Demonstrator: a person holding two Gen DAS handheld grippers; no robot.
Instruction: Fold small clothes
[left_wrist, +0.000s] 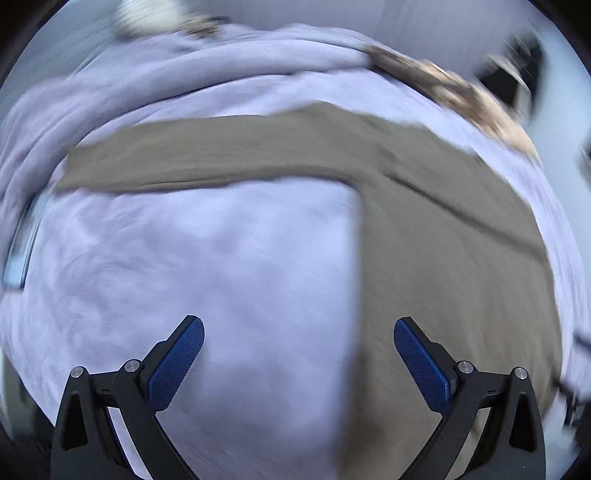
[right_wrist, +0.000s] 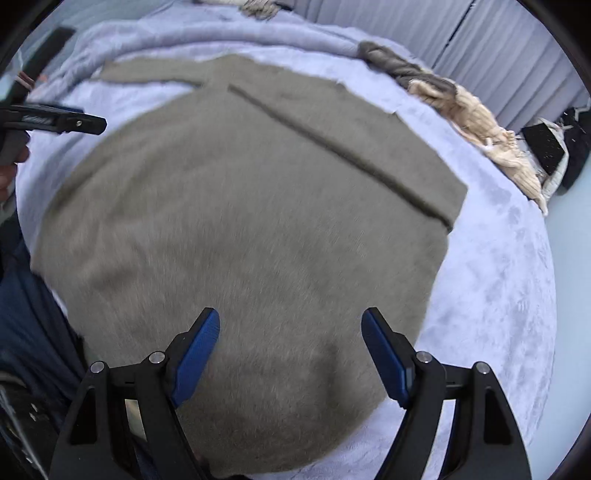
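Observation:
A taupe knit sweater (right_wrist: 240, 221) lies flat on a pale lavender blanket (right_wrist: 498, 277). One sleeve (right_wrist: 332, 144) is folded across its body, the other sleeve (left_wrist: 221, 151) stretches out to the left. My left gripper (left_wrist: 298, 332) is open and empty, hovering over the blanket beside the sweater's left side edge (left_wrist: 443, 295). It also shows in the right wrist view (right_wrist: 74, 123) at the far left. My right gripper (right_wrist: 290, 325) is open and empty above the sweater's lower body. The left wrist view is motion-blurred.
A heap of cream and grey knit clothes (right_wrist: 469, 110) lies along the blanket's far right edge, also in the left wrist view (left_wrist: 461, 96). A dark bag (right_wrist: 546, 144) sits beyond it. Grey curtains (right_wrist: 498, 44) hang behind. The person's blue-clad legs (right_wrist: 26, 314) are at the left.

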